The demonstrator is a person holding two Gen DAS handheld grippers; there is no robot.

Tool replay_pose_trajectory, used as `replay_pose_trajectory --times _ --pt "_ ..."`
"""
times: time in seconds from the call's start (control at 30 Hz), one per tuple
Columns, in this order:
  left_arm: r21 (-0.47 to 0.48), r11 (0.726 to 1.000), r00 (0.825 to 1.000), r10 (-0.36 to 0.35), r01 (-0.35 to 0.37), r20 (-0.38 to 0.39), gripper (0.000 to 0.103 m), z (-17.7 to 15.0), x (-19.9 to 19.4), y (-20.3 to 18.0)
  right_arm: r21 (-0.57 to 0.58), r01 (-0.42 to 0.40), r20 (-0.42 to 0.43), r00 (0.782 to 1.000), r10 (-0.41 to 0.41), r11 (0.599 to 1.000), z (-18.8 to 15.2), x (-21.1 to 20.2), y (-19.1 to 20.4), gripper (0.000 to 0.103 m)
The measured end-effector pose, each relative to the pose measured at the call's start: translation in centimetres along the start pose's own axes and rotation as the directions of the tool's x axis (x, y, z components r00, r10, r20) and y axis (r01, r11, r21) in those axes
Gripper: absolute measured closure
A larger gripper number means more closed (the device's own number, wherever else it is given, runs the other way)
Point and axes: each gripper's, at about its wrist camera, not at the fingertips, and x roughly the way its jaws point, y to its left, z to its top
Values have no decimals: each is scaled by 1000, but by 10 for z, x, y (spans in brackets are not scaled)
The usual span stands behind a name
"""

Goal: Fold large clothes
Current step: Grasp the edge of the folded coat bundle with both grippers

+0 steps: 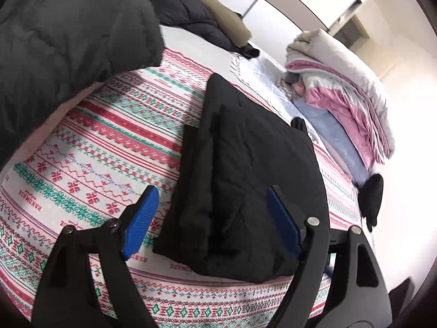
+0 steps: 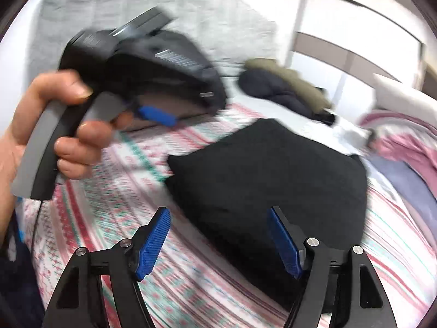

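1. Left gripper (image 1: pixel 210 218): jaws spread wide and released, angled down toward the bed; its blue pads (image 1: pixel 142 218) hang above the near end of the folded black garment (image 1: pixel 245 169) without pressing on it.
2. Left hand (image 2: pixel 49 125) (seen from the right wrist view, at 10 o'clock): fingers wrapped around the grey handle, thumb on top, the tool held above the bedspread and clear of the garment; this part of the picture is blurred.
3. Right gripper (image 2: pixel 221 240): jaws released and apart, nothing between them, tilted down at the bed; the garment's near edge lies beyond the right pad, the left pad over bare bedspread.
4. Black garment: a compact folded bundle lying flat on the patterned bedspread (image 1: pixel 90 142), at the centre of both views.
5. Second coat (image 1: pixel 196 16), dark with a tan fur trim: at 12 o'clock in the left view, well apart from the folded bundle.
6. Bedding heap (image 1: pixel 341 93), pink and white: at 2 o'clock in the left view, along the bed's far side.
7. A dark quilted mass (image 1: pixel 68 41) fills 10 o'clock in the left view (close to the lens; what it is cannot be told).
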Motion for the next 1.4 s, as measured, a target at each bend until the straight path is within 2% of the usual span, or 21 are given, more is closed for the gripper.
replay_pose_trajectory --times 0.07,0.13,0.23,0.3,0.33,0.37,0.43,0.47,0.5,0.6,0.67,0.73,0.8,0.93,1.07,1.1,1.2,1.27,1.33,1.37,1.4 --pt "35 999 1000 27 -27 -7 22 -5 3 -8 61 47 10 999 -48 997 -14 -15 -25 29" --pt "93 991 995 101 -98 -19 22 -12 12 -21 169 67 -5 998 -67 983 -27 -19 -61 29" --pt "188 969 983 174 -160 -57 22 -24 33 -39 347 26 12 999 -32 937 -45 -26 -99 31" --pt "204 957 970 228 -208 -81 23 -30 49 -43 453 -42 38 999 28 890 -56 -27 -121 40" --pt "206 953 967 241 -220 -83 26 -32 54 -42 482 -80 42 997 68 873 -58 -22 -128 51" --pt "212 952 967 241 -219 -84 38 -33 60 -43 490 -89 25 996 88 867 -57 -17 -132 66" --pt "196 957 968 234 -213 -88 49 -31 63 -41 486 -43 -23 998 62 873 -56 -5 -129 75" --pt "191 959 971 227 -209 -78 57 -29 62 -41 486 -31 -39 998 58 873 -53 1 -126 75" --pt "190 960 972 223 -207 -68 59 -25 61 -41 486 -26 -48 997 56 874 -50 5 -122 75" --pt "202 953 973 232 -225 -15 62 -17 64 -39 527 -46 -59 994 90 848 -46 10 -121 75" --pt "234 941 967 255 -243 -21 62 -21 71 -41 542 -45 -98 988 116 839 -50 20 -115 75" --pt "243 938 963 265 -246 -48 61 -26 73 -37 515 -22 -158 980 120 857 -56 34 -108 76" --pt "201 955 969 237 -217 -76 61 -30 68 -27 474 2 -204 973 108 880 -66 45 -101 76" --pt "163 973 978 183 -166 -96 59 -29 67 -17 524 -21 -201 968 148 851 -65 42 -107 76" --pt "170 971 979 183 -166 -91 56 -30 68 -18 551 -81 -155 968 197 831 -53 23 -124 76" --pt "173 970 978 190 -173 -91 55 -30 69 -19 566 -88 -128 973 193 820 -47 13 -133 75" --pt "166 969 976 197 -180 -92 53 -29 71 -19 574 -28 -99 990 103 818 -27 -6 -156 75" --pt "158 971 977 194 -177 -94 53 -28 71 -18 579 -31 -102 989 110 815 -17 -1 -164 75" --pt "150 974 978 184 -168 -99 53 -27 72 -15 573 -53 -128 980 153 818 -10 19 -161 75" --pt "145 975 978 182 -167 -100 52 -27 72 -13 561 -32 -210 961 180 827 -15 43 -154 75" --pt "139 977 979 178 -163 -101 52 -26 72 -12 533 3 -252 955 156 846 -22 60 -145 75"
